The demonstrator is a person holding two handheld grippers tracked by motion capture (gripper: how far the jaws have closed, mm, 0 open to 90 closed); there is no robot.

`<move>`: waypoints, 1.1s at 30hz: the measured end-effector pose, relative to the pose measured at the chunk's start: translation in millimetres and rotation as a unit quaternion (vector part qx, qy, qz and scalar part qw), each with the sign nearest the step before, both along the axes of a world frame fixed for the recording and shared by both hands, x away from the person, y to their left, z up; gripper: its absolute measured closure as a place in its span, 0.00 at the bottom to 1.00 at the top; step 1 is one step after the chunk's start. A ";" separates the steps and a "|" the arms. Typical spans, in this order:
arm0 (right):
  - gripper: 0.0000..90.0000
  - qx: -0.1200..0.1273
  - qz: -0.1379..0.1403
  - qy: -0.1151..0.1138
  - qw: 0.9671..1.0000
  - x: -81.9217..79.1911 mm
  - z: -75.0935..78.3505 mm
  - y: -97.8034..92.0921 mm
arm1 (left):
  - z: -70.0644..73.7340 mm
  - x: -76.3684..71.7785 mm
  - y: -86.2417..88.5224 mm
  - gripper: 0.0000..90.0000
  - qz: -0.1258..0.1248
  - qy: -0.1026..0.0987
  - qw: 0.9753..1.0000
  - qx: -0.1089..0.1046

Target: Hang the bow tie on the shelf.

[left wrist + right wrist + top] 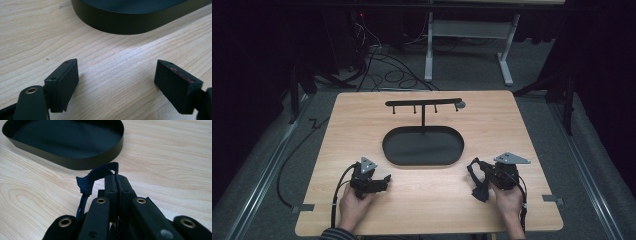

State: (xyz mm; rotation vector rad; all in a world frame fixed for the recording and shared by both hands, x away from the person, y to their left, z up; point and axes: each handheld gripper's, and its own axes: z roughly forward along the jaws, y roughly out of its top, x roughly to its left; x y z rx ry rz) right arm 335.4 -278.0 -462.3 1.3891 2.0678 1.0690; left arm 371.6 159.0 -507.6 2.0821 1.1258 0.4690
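A black oval tray (385, 148) lies mid-table, with a T-shaped black rack (423, 103) rising from its far side; short hooks hang under the bar. My left gripper (383, 180) rests on the wood near the tray's left front, open, with bare table between its jaws (116, 75) and the tray wall (112, 23) just ahead. My right gripper (475, 169) sits to the tray's right front, shut on a dark blue fabric strap (86, 181) that loops over the jaw tips (117, 178). The rest of the strap (480, 192) lies bunched on the table beside that hand. The tray wall (75, 160) is up and left.
The table (362, 115) is light wood; small metal brackets (303, 207) (553, 200) sit at its front corners. Behind it are floor cables (392, 75) and white desk legs (429, 55). A small grey disc (461, 105) sits at the rack bar's right end.
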 end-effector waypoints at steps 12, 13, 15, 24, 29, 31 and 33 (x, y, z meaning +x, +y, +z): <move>0.99 0.004 0.010 -0.020 1.000 -2.3 13.1 4.9 | 0.0 -0.1 -0.1 0.22 0.000 0.000 1.000 0.000; 0.99 0.003 0.010 -0.021 1.000 -2.6 14.1 5.2 | 0.0 0.0 0.0 0.22 0.000 0.000 1.000 0.000; 0.99 0.005 0.011 -0.023 1.000 -2.6 15.7 6.2 | 0.0 0.0 0.0 0.22 0.000 0.000 1.000 -0.001; 0.99 0.005 0.016 -0.030 0.999 -1.8 21.4 11.1 | 0.0 -0.1 0.0 0.22 0.000 0.000 1.000 -0.001; 0.99 0.007 0.021 -0.037 0.999 -0.5 26.8 14.6 | -0.1 0.0 -0.1 0.22 0.000 0.000 1.000 -0.001; 0.99 0.007 0.022 -0.040 0.999 0.1 28.6 15.9 | 0.0 0.0 0.0 0.22 0.000 0.000 1.000 -0.001; 0.99 0.007 0.021 -0.040 0.999 0.3 29.6 16.5 | 0.0 0.0 0.0 0.22 0.000 0.000 1.000 -0.001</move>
